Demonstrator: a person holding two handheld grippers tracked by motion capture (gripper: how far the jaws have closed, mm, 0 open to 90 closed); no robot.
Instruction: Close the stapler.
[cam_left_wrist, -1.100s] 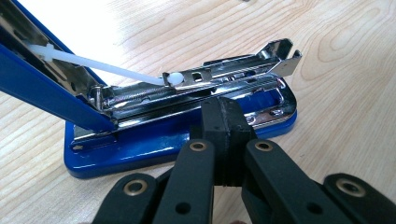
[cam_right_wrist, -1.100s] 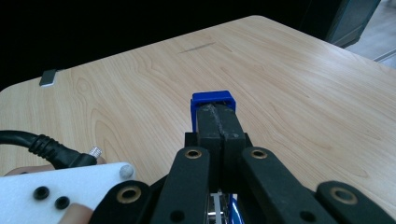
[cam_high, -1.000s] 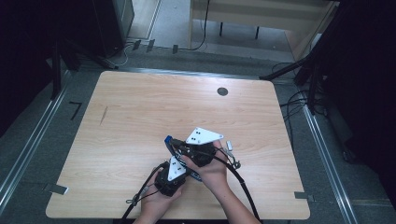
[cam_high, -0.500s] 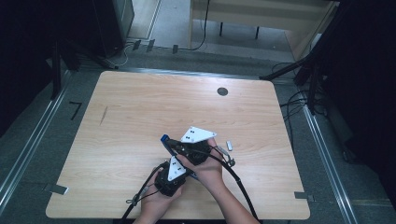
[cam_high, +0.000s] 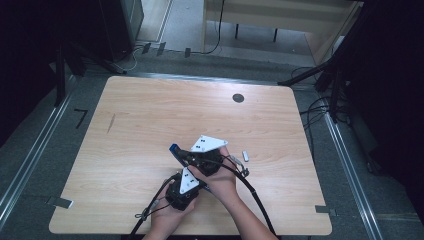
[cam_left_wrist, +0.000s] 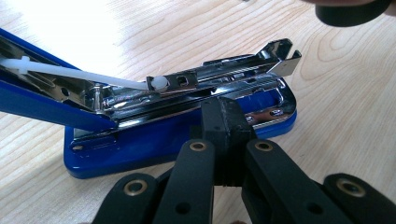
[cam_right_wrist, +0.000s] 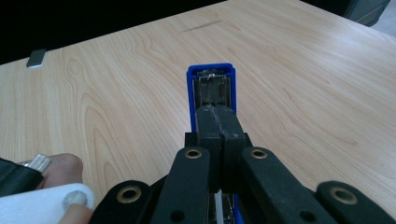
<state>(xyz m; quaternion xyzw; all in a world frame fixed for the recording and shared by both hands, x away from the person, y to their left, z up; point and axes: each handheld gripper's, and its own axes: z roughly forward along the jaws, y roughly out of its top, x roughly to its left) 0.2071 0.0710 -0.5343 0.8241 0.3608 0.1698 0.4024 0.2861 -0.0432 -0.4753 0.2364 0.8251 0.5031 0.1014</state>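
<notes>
at the near edge: two closed claws on an open blue stapler

at the near edge of the table (cam_high: 125, 115), around six o'clock in the high view, the person's two hands sit close together. the left gripper (cam_high: 182, 192) is nearest, its grey plate facing up and its cable trailing back off the edge. in the left gripper view its jaws are pressed together with no gap, and their tip lies against the side of the stapler (cam_left_wrist: 187, 135), at the metal staple rail. the stapler lies flat on the wood with its blue lid swung up toward ten o'clock, and a white plastic rod (cam_left_wrist: 79, 74) runs along the open rail.

just beyond, toward twelve o'clock, the right gripper (cam_high: 200, 157) points toward nine o'clock. in the right gripper view its jaws are also closed tight, and they rest on the raised blue lid.

farther out, at three o'clock from the hands, a small metal piece (cam_high: 245, 155) lies alone. near the far edge, a dark round hole (cam_high: 238, 98) is in the tabletop.
</notes>
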